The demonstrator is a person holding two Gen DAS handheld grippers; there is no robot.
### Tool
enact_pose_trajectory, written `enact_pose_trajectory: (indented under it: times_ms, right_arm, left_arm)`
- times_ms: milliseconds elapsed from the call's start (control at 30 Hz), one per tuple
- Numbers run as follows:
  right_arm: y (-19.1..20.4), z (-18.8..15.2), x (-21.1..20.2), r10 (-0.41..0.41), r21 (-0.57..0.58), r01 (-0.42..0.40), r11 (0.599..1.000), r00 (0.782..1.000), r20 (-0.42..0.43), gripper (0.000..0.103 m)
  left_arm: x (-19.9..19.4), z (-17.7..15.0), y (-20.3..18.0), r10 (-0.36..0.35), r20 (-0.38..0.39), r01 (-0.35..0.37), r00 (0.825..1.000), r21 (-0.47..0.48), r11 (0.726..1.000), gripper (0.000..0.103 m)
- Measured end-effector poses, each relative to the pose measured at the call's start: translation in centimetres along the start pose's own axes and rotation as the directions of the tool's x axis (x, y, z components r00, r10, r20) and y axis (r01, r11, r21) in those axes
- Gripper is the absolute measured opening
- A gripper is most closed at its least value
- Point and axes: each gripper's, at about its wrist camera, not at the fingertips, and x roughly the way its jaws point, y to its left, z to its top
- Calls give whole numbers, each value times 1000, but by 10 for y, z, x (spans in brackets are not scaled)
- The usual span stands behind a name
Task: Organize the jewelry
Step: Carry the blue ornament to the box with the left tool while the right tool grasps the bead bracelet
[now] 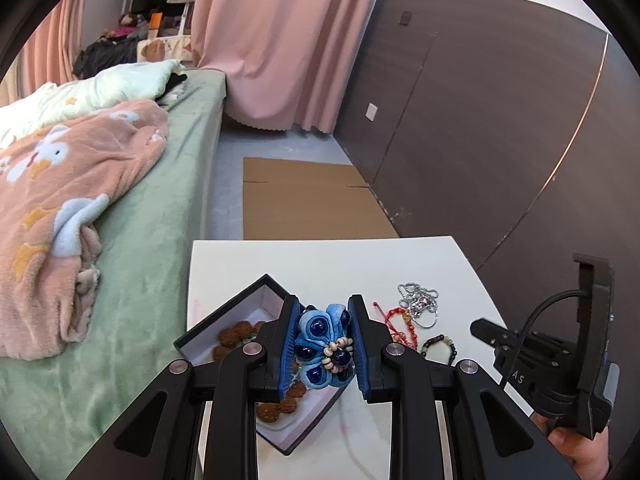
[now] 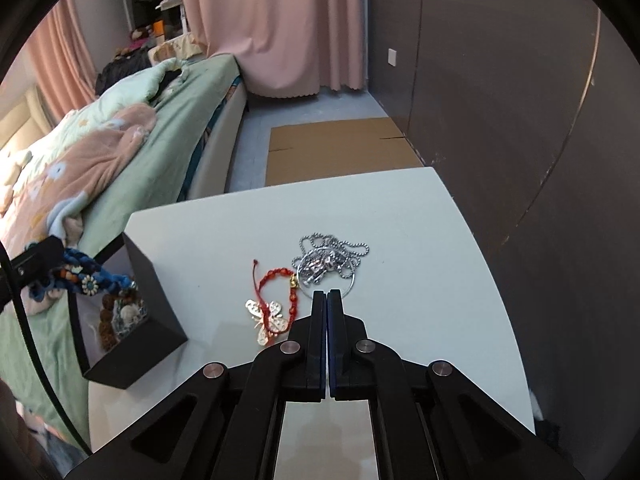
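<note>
My left gripper (image 1: 323, 350) is shut on a blue fabric bracelet (image 1: 320, 344) with dark beads and holds it over the open black jewelry box (image 1: 208, 330). The box holds brown bead strands (image 1: 236, 334). In the right wrist view the bracelet (image 2: 86, 276) hangs over the box (image 2: 140, 316). My right gripper (image 2: 327, 298) is shut and empty, just above the white table (image 2: 420, 280), near a silver ball chain (image 2: 328, 260), a red bracelet (image 2: 280, 284) and a gold butterfly piece (image 2: 270, 318). A dark bead bracelet (image 1: 438, 346) lies by the chain (image 1: 418, 304).
The white table stands beside a bed (image 1: 152, 216) with a green sheet and a peach blanket (image 1: 60, 200). Flat cardboard (image 1: 308, 204) lies on the floor beyond it. A dark wall panel (image 1: 500, 140) runs along the right. Pink curtains (image 1: 280, 40) hang at the back.
</note>
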Motion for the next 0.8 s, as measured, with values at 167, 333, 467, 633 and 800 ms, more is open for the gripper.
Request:
enact_pose_trajectory:
  times_ms: [167, 333, 467, 633, 800]
  right_arm:
    - [-11, -3, 15, 15, 52, -11, 999, 996, -85, 2]
    - [-20, -5, 19, 6, 73, 1, 997, 995, -103, 30]
    - [-28, -5, 30, -3, 95, 16, 995, 992, -127, 41]
    - [-31, -8, 57, -42, 87, 61, 994, 978, -203, 41]
    - [-25, -11, 76, -93, 41, 105, 994, 969, -228, 41]
  left_arm:
    - [-4, 0, 4, 7, 4, -7, 1000, 2, 1000, 26]
    - [0, 0, 7, 17, -17, -17, 1000, 2, 1000, 26]
    - [5, 0, 7, 40, -28, -39, 999, 9, 999, 26]
    - [10, 0, 8, 51, -42, -51, 998, 10, 999, 26]
    - [11, 1, 10, 55, -42, -55, 998, 15, 998, 26]
